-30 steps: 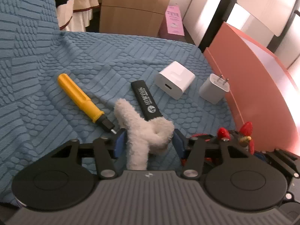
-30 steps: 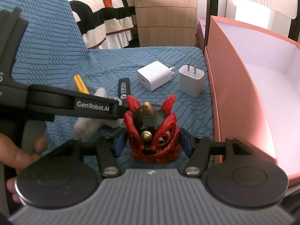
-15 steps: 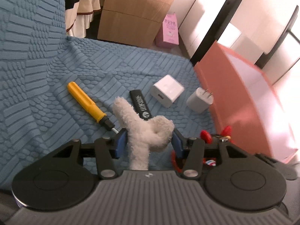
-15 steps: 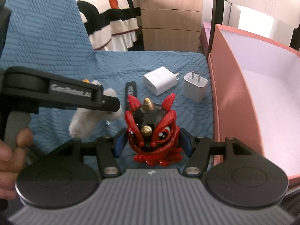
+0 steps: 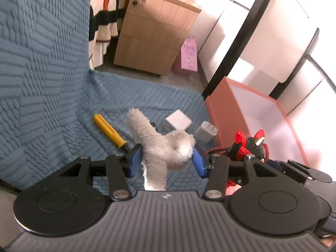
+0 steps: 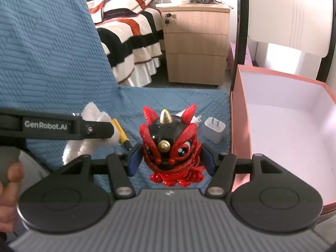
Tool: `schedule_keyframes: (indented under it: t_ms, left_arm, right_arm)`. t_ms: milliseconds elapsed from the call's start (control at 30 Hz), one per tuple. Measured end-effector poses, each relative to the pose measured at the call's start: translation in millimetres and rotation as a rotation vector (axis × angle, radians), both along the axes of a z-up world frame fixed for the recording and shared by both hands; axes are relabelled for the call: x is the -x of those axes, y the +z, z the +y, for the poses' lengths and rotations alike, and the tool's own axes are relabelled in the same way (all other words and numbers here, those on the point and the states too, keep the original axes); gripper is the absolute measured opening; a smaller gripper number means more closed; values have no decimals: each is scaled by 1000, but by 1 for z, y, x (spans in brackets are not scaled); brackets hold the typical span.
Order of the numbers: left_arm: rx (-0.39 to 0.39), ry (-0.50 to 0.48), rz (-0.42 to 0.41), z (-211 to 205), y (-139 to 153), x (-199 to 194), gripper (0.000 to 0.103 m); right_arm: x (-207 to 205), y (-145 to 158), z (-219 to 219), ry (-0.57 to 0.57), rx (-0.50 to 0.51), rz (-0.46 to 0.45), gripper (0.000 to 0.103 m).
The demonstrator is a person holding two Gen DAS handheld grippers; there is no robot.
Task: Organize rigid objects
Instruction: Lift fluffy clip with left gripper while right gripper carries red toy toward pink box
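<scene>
Both tools are gripping now. The left tool [image 5: 166,160] is clamping a fuzzy white plush piece [image 5: 161,145] between its blue pads, holding it above the blue quilted cover [image 5: 52,96]. The right tool [image 6: 171,161] is squeezing a red and black lion figurine [image 6: 170,145], carrying it just beside the pink box [image 6: 238,126], whose white inside is lying open. Down on the cover, a yellow-handled screwdriver [image 5: 109,131], a white cube charger [image 5: 178,122] and a white plug adapter [image 6: 214,128] are lying near each other.
</scene>
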State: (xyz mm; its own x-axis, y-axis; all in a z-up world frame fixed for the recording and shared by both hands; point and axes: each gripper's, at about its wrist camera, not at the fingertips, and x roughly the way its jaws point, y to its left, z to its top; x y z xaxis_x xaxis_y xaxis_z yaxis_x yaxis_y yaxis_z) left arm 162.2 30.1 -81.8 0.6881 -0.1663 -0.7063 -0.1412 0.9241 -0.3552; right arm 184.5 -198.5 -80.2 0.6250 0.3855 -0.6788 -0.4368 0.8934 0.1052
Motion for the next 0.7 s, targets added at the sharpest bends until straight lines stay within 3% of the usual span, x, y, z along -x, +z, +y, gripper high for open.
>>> schedule_keyframes:
  t_ms: [300,700]
  left_arm:
    - [5,41,-74,-2,51,23,57]
    - [42,10,-115,-31,76,21,57]
  right_arm:
    - [16,45,-6,-2,-20,-46,62]
    - [19,71,-37,-47,-39,-76,62]
